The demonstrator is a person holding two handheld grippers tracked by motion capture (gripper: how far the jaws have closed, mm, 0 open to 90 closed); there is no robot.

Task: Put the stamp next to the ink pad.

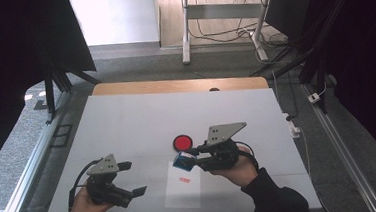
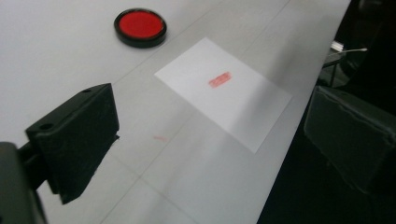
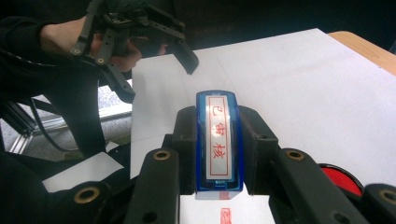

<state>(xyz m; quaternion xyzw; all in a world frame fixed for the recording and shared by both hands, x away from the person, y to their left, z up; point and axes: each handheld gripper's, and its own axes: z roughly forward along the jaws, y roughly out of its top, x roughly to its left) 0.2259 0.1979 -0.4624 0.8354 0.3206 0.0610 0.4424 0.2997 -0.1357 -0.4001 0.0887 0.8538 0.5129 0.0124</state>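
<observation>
My right gripper [image 1: 189,159] is shut on a blue stamp [image 1: 182,160], held just above the top edge of a white paper sheet [image 1: 183,191]. In the right gripper view the stamp [image 3: 218,140] sits between the jaws with its face of red characters turned up toward the camera. A red printed mark [image 1: 182,179] shows on the sheet [image 2: 224,91], and it is seen again as the mark [image 2: 219,79]. A round red ink pad [image 1: 182,142] lies just beyond the stamp. My left gripper [image 1: 133,178] is open and empty, left of the sheet.
The white table cover [image 1: 127,120] is bare toward the back and left. A wooden table edge [image 1: 179,85] runs along the far side. The near table edge [image 2: 299,121] lies close to the sheet.
</observation>
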